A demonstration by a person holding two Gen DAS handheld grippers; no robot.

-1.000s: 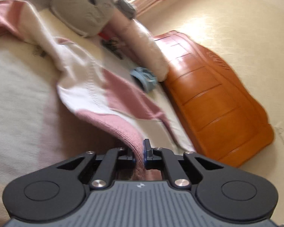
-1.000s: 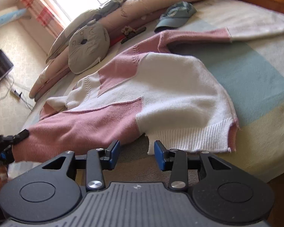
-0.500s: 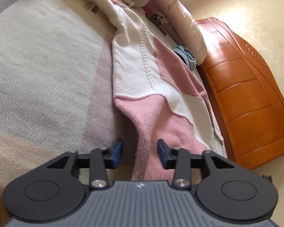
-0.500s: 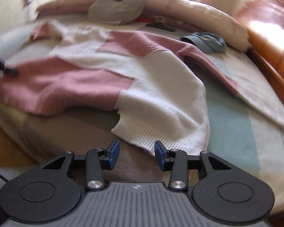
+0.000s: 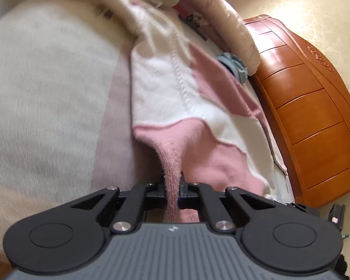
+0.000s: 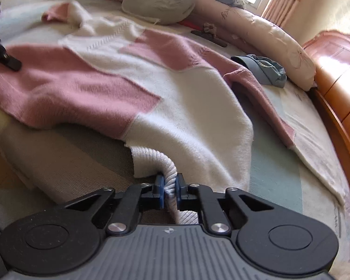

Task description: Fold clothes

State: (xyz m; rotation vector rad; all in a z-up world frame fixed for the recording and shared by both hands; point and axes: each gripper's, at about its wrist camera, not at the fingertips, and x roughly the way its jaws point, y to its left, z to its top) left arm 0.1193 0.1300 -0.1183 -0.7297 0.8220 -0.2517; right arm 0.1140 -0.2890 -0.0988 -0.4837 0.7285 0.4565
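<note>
1. Left wrist view: the left gripper [image 5: 172,186] has its fingers pinched on a pink ribbed edge of the sweater [image 5: 175,88]; the knit runs up out of the gap between them. These fingers have just closed after standing apart.
2. Left wrist view: the sweater, in pink and white patches, lies along the bed [image 5: 46,81] from the near middle to the far top, with a raised seam down its white part.
3. Left wrist view: to the right stands the wooden headboard [image 5: 315,116]. A long pale pillow [image 5: 233,30] lies along it at the far end, with a blue cap [image 5: 235,66] just beside the pillow's near end.
4. Right wrist view: the right gripper [image 6: 169,187] has its blue-padded fingers pinched on the white ribbed hem of the sweater [image 6: 175,88]; the hem bunches into a roll as it enters the gap. These fingers have just closed as well.
5. Right wrist view: the sweater spreads over the bed [image 6: 70,163], pink at the left and far middle, white in the near middle, one sleeve trailing off to the right.
6. Right wrist view: the tip of the left gripper [image 6: 10,63] shows at the left edge, touching the pink part.
7. Right wrist view: a round grey cushion [image 6: 158,2] sits at the far end against the pillow [image 6: 268,37], and the cap [image 6: 266,70] lies beside the pillow on the right, near the headboard [image 6: 338,74].
</note>
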